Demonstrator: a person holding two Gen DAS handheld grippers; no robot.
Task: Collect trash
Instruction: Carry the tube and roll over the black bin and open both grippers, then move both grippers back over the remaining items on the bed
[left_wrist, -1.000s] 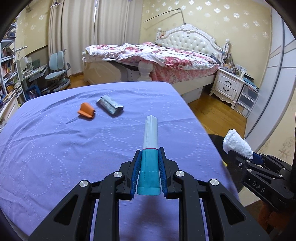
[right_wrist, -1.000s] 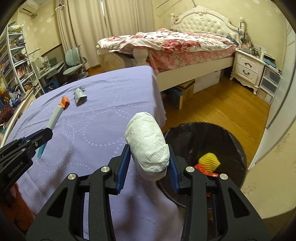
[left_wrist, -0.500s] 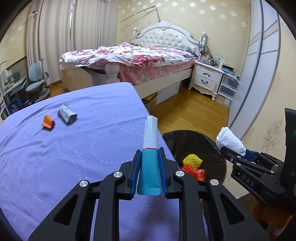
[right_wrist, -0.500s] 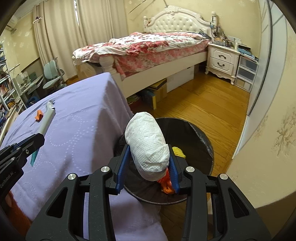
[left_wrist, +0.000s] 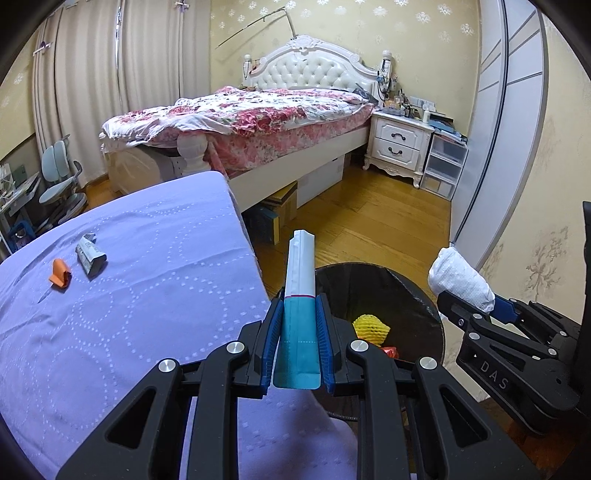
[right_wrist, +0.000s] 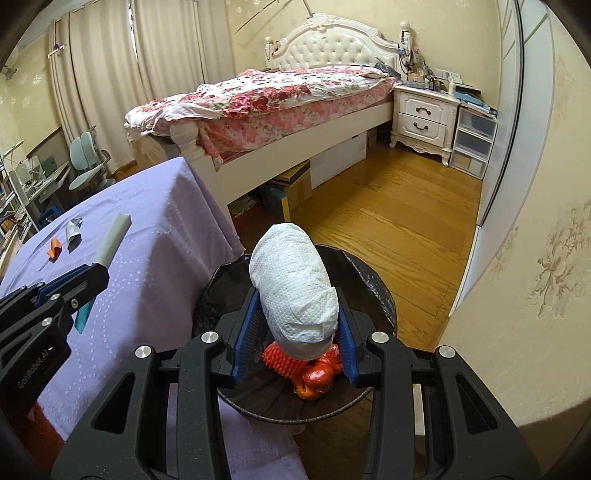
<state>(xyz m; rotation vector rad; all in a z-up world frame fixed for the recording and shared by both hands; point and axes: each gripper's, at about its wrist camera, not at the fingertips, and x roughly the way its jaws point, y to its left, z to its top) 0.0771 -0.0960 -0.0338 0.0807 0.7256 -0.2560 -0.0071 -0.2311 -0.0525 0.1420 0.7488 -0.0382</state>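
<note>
My left gripper is shut on a teal and white folded packet, which sticks forward over the table's right edge, near the rim of the black trash bin. My right gripper is shut on a crumpled white paper wad held over the black trash bin. Inside the bin lie a yellow foam net and red-orange trash. On the purple tablecloth an orange scrap and a grey crumpled wrapper lie at the left.
The bin stands on the wooden floor just right of the table. Beyond it are a bed with a floral quilt, boxes under it, a white nightstand and plastic drawers. A yellow wall is close on the right.
Both grippers have swung right, from over the table toward the bin, each still holding its item. The paper wad now hangs over the bin's opening; the packet has reached the table's right edge.
</note>
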